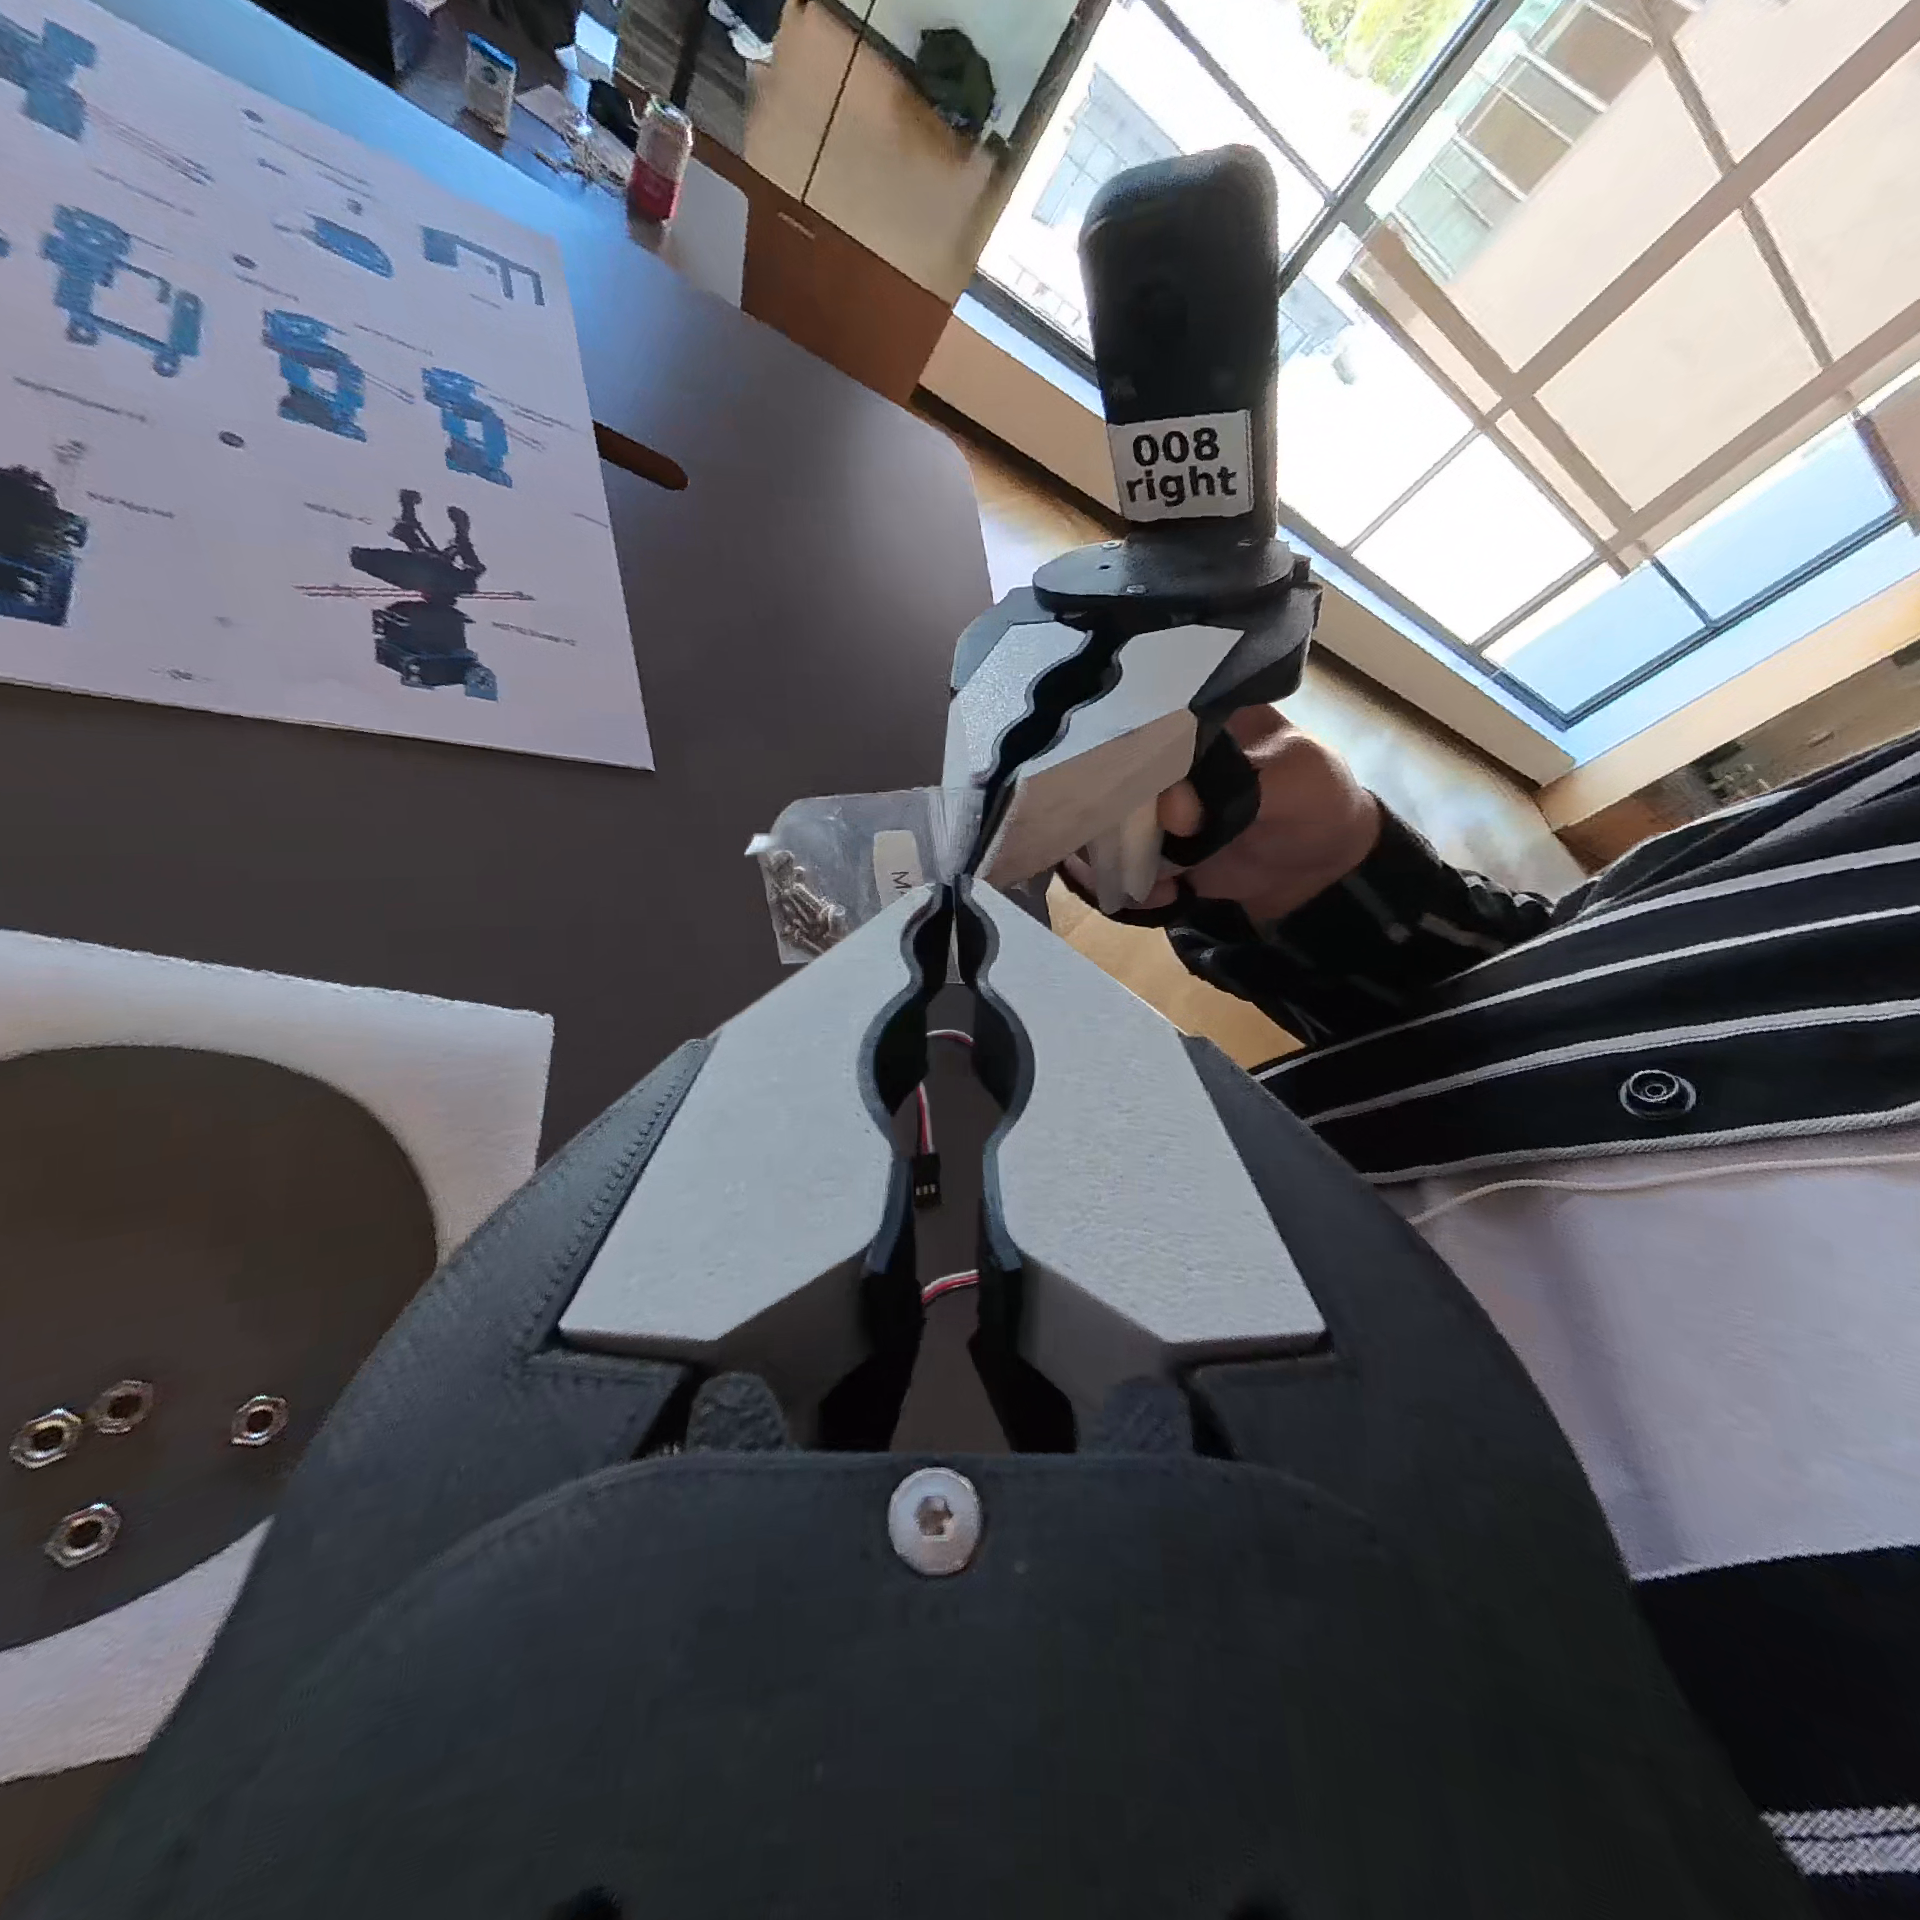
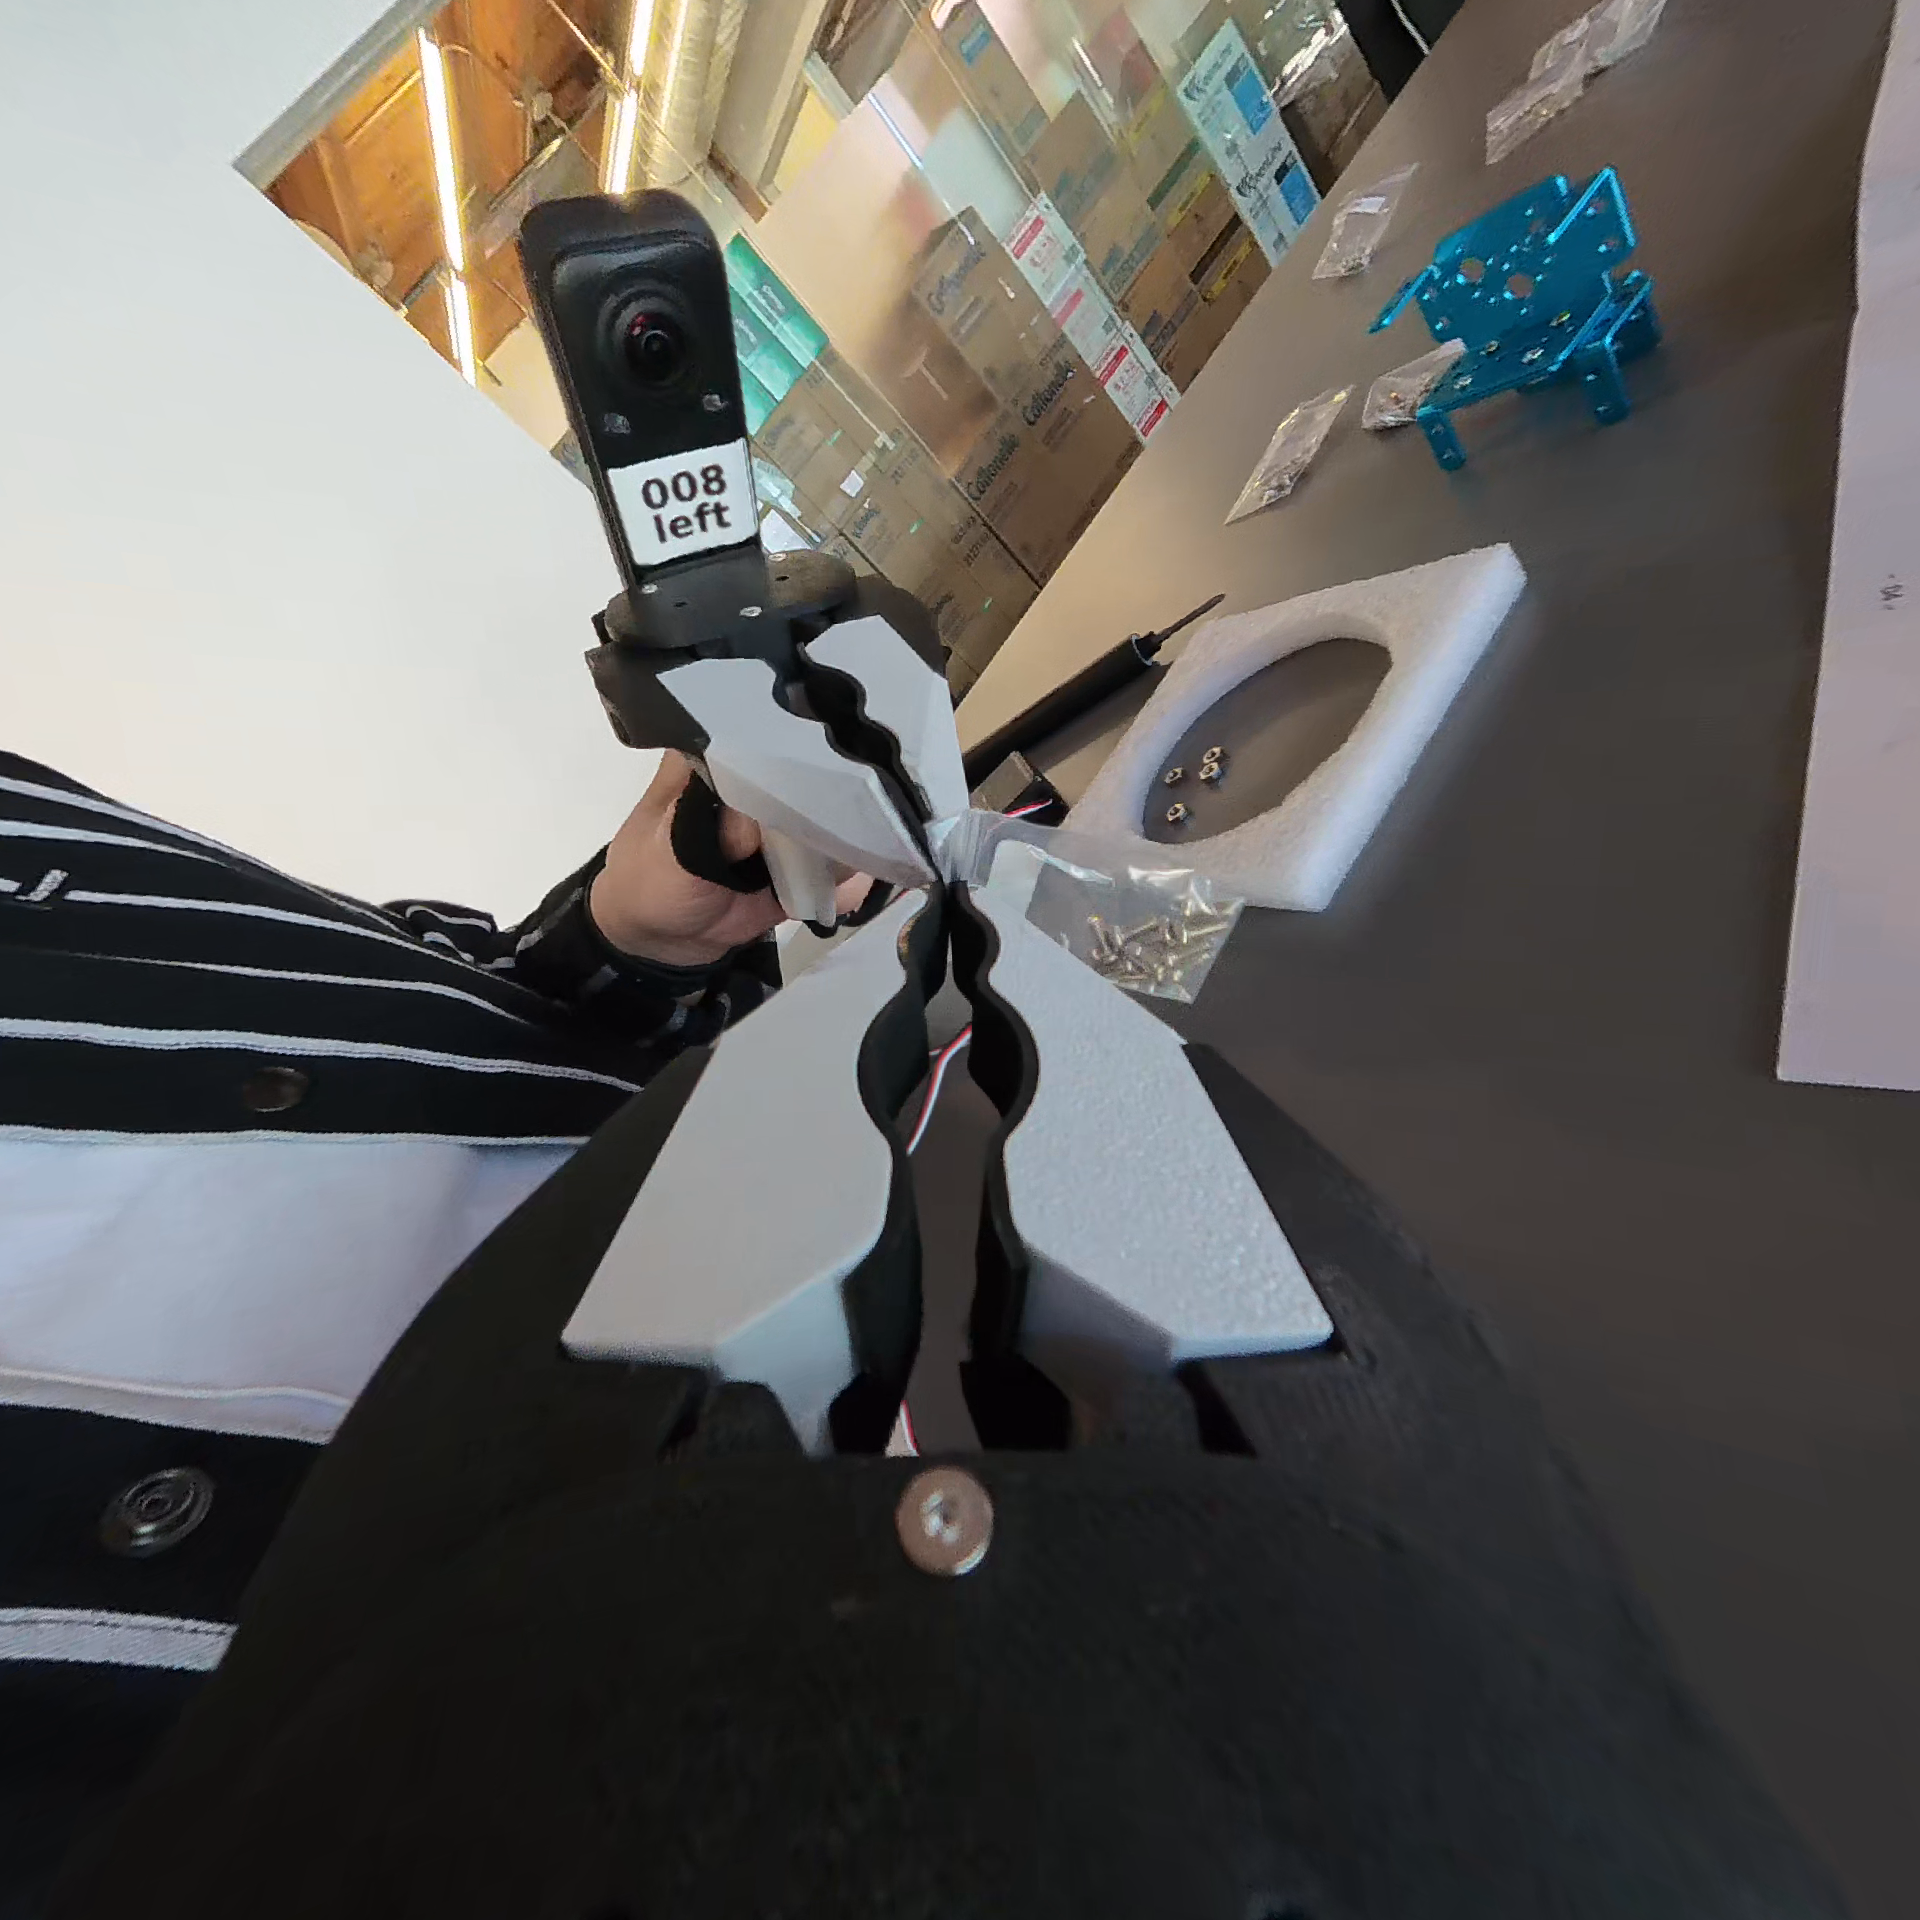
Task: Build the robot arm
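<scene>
A small clear plastic bag of silver screws (image 1: 831,873) hangs in the air above the dark table (image 1: 416,831). My left gripper (image 1: 956,885) is shut on the bag's top edge. My right gripper (image 2: 948,889) is shut on the same edge, right beside it. The two sets of fingertips meet almost tip to tip. In the right wrist view the bag (image 2: 1132,920) hangs to the right with the screws gathered in its lower corner. The right gripper (image 1: 975,831) shows in the left wrist view, and the left gripper (image 2: 928,831) shows in the right wrist view.
A white foam tray (image 2: 1351,831) with an oval cutout holds several nuts (image 2: 1195,774); it also shows in the left wrist view (image 1: 312,1018). A printed sheet (image 1: 312,416), blue metal brackets (image 2: 1517,301), small parts bags (image 2: 1288,457) and a black screwdriver (image 2: 1091,686) lie on the table. A person in a striped top (image 1: 1662,987) stands close. My left and right fingertips are right by each other. Both grippers' tips are roughly 25 cm from the black screwdriver (image 2: 1091,686).
</scene>
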A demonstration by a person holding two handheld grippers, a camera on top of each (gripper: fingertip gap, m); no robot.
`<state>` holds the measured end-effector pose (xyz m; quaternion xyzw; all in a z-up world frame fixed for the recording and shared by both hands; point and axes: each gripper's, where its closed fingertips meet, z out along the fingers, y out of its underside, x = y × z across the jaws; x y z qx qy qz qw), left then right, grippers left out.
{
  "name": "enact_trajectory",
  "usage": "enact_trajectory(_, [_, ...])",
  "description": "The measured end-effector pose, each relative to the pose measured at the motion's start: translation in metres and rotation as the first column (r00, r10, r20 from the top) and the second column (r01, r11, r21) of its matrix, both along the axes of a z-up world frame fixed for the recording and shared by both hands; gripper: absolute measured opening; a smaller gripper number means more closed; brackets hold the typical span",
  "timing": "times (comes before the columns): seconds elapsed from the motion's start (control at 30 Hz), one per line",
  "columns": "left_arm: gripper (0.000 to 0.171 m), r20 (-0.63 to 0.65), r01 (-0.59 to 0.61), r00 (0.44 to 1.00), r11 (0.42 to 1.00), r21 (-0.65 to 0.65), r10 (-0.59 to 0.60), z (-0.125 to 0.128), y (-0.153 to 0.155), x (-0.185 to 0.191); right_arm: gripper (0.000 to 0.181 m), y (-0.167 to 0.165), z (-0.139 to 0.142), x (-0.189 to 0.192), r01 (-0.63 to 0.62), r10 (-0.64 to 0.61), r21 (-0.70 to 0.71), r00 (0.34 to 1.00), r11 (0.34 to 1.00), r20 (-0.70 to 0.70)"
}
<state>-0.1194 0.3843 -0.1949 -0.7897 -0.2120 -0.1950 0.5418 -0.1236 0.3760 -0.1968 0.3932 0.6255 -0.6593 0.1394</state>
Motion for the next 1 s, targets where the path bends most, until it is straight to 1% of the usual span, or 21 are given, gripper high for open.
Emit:
enact_trajectory(0.1, [0.000,0.005,0.009,1.000,1.000,-0.025,-0.009,-0.005,0.000,0.001,0.000,-0.001,-0.005,0.001,-0.005,0.005,0.024,1.000,1.000,-0.018])
enact_trajectory(0.23, [0.000,0.070,0.026,0.997,1.000,0.001,-0.026,-0.004,0.001,0.003,0.000,0.000,-0.004,0.002,-0.015,0.016,0.017,1.000,1.000,-0.024])
enact_trajectory(0.27, [0.000,0.065,0.026,0.998,1.000,-0.009,-0.026,-0.006,0.000,0.002,0.000,-0.001,-0.006,0.002,-0.015,0.016,0.029,1.000,0.999,-0.019])
enact_trajectory(0.4, [0.000,-0.065,-0.007,0.998,0.990,-0.139,-0.003,-0.020,-0.003,-0.004,0.000,-0.001,-0.020,-0.003,0.017,-0.020,0.090,0.999,0.996,0.035])
enact_trajectory(0.47, [0.000,-0.094,-0.025,0.996,0.981,-0.190,0.007,-0.027,-0.004,-0.007,0.000,-0.002,-0.027,-0.005,0.033,-0.041,0.109,0.997,0.994,0.072])
enact_trajectory(0.6, [0.000,-0.124,-0.063,0.992,0.966,-0.253,0.032,-0.039,-0.007,-0.012,0.000,-0.003,-0.038,-0.009,0.065,-0.082,0.133,0.989,0.989,0.125])
enact_trajectory(0.63, [0.000,-0.152,-0.103,0.987,0.952,-0.289,0.061,-0.044,-0.011,-0.017,0.000,-0.001,-0.042,-0.011,0.081,-0.103,0.161,0.986,0.984,0.132])
enact_trajectory(0.67, [0.000,-0.257,-0.190,0.961,0.916,-0.355,0.100,-0.051,-0.023,-0.033,0.000,0.007,-0.048,-0.014,0.118,-0.146,0.216,0.982,0.969,0.117])
enact_trajectory(0.7, [0.000,-0.371,-0.288,0.919,0.872,-0.396,0.135,-0.054,-0.040,-0.050,0.000,0.018,-0.050,-0.018,0.167,-0.195,0.242,0.976,0.956,0.100])
enact_trajectory(0.73, [0.000,-0.417,-0.336,0.894,0.859,-0.387,0.162,-0.050,-0.050,-0.059,0.000,0.026,-0.044,-0.020,0.195,-0.219,0.204,0.970,0.959,0.104])
enact_trajectory(0.77, [0.000,-0.378,-0.315,0.909,0.883,-0.348,0.175,-0.043,-0.049,-0.058,0.000,0.030,-0.037,-0.020,0.192,-0.210,0.146,0.970,0.971,0.124])
enact_trajectory(0.8, [0.000,-0.285,-0.240,0.945,0.929,-0.281,0.159,-0.034,-0.040,-0.049,0.000,0.032,-0.036,-0.019,0.173,-0.191,0.129,0.971,0.976,0.145])
enact_trajectory(0.83, [0.000,-0.189,-0.160,0.974,0.968,-0.195,0.123,-0.022,-0.030,-0.039,0.000,0.033,-0.037,-0.019,0.158,-0.179,0.140,0.972,0.977,0.152])
enact_trajectory(0.87, [0.000,-0.131,-0.095,0.988,0.989,-0.114,0.080,-0.010,-0.021,-0.031,0.000,0.032,-0.037,-0.018,0.140,-0.164,0.153,0.975,0.978,0.153])
enact_trajectory(0.9, [0.000,-0.128,-0.050,0.991,0.997,-0.063,0.042,-0.003,-0.015,-0.025,0.000,0.029,-0.037,-0.016,0.113,-0.138,0.155,0.977,0.981,0.162])
enact_trajectory(0.93, [0.015,-0.164,-0.030,0.986,0.998,-0.059,0.020,-0.003,-0.011,-0.022,0.000,0.026,-0.035,-0.014,0.093,-0.117,0.145,0.979,0.985,0.168])
enact_trajectory(0.97, [0.030,-0.203,-0.036,0.979,0.995,-0.095,0.016,-0.008,-0.007,-0.022,0.000,0.022,-0.031,-0.013,0.083,-0.105,0.134,0.980,0.988,0.166])
enact_trajectory(1.0, [0.029,-0.213,-0.032,0.977,0.991,-0.132,0.004,-0.014,-0.004,-0.019,0.000,0.020,-0.029,-0.012,0.080,-0.100,0.135,0.983,0.988,0.156])
